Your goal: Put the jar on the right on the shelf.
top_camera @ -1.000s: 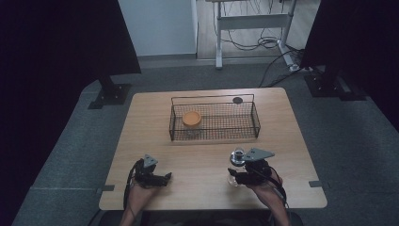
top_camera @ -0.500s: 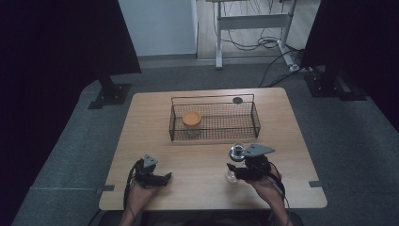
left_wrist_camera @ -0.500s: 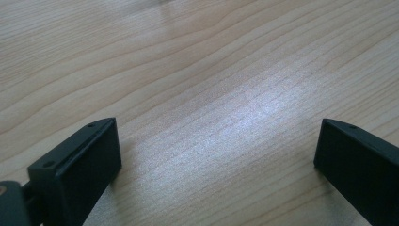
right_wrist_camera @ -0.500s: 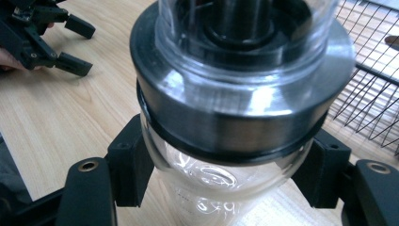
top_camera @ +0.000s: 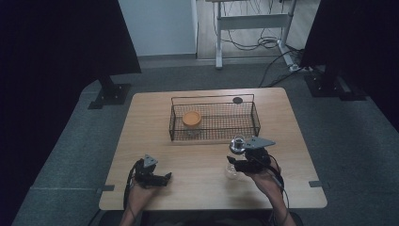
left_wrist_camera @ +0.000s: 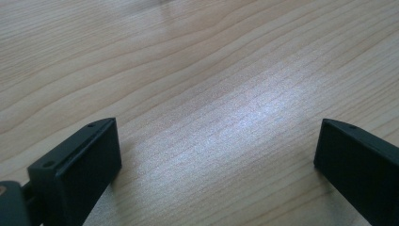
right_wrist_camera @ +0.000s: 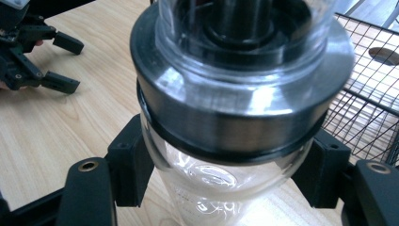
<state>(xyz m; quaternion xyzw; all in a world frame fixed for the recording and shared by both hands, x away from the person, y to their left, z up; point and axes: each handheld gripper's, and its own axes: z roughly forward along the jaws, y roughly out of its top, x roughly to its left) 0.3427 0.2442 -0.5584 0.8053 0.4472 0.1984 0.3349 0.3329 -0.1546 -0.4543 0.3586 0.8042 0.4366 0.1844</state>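
My right gripper (top_camera: 237, 165) is shut on a clear glass jar (top_camera: 234, 157) with a grey metal collar, held near the table's front right. In the right gripper view the jar (right_wrist_camera: 235, 94) looms close, and the black fingers (right_wrist_camera: 129, 165) press on its glass body below the collar. My left gripper (top_camera: 167, 178) rests low at the front left and is open. Its jaws stand wide apart over bare wood (left_wrist_camera: 216, 94) with nothing between them. It also appears far off as the left gripper (right_wrist_camera: 66, 61).
A black wire basket (top_camera: 214, 99) stands at mid-table beyond the jar, with an orange-lidded container (top_camera: 192, 118) in its left half. A small dark disc (top_camera: 237, 100) lies behind the basket. Bare wooden tabletop (top_camera: 197, 160) lies between the two hands.
The right gripper with the jar has crept slightly towards the basket. The left gripper has kept still.
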